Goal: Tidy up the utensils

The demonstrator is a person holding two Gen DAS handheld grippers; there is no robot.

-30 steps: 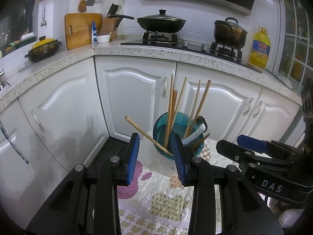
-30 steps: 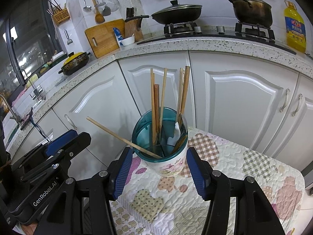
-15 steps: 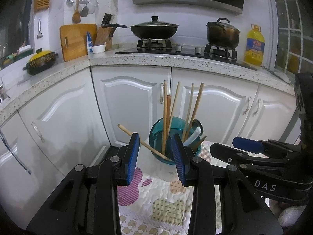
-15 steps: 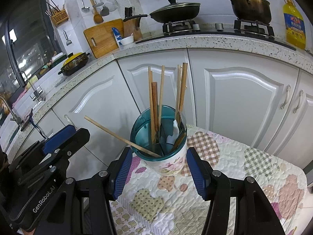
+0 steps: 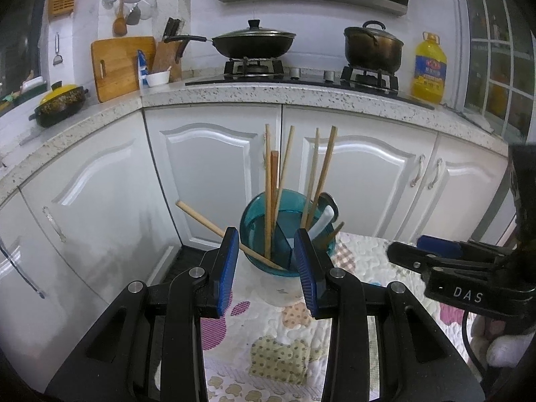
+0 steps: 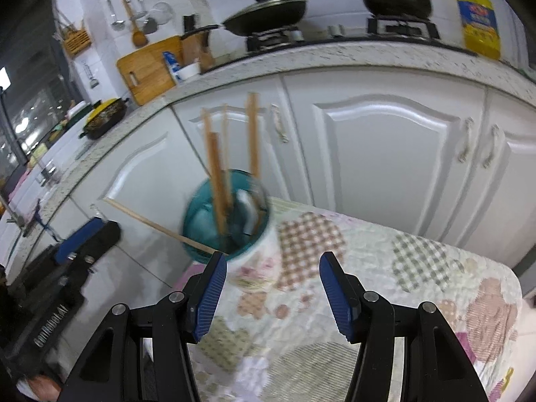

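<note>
The teal utensil holder (image 5: 287, 231) stands near the corner of the worktop (image 5: 281, 345), on its patchwork quilted cover, in front of the white kitchen cabinets (image 5: 214, 171). Several wooden chopsticks (image 5: 268, 187) stand more or less upright in it, a white spoon (image 5: 322, 221) leans at its right side, and one stray chopstick (image 5: 214, 226) lies slanted across the rim with its long end sticking out to the left.

The main change from a second ago is on the right. The right gripper (image 6: 273, 286) has swung rightward and a little lower: then the holder sat framed between its blue pads, now it lies up and left of the left pad, and the right wrist view is smeared by motion. Its jaws stand moderately apart with nothing between them but the quilted cover. The left gripper (image 5: 266, 264) has barely shifted; its jaws are also apart and empty, the holder and the slanted chopstick seen just beyond the pads, with no sign of contact.

The contents of the holder look the same as a second ago, so nothing has been tidied in that time. By the look of it, the right gripper is leaving the holder, perhaps to give the left room. The stray chopstick seems the obvious piece left to straighten.
</note>
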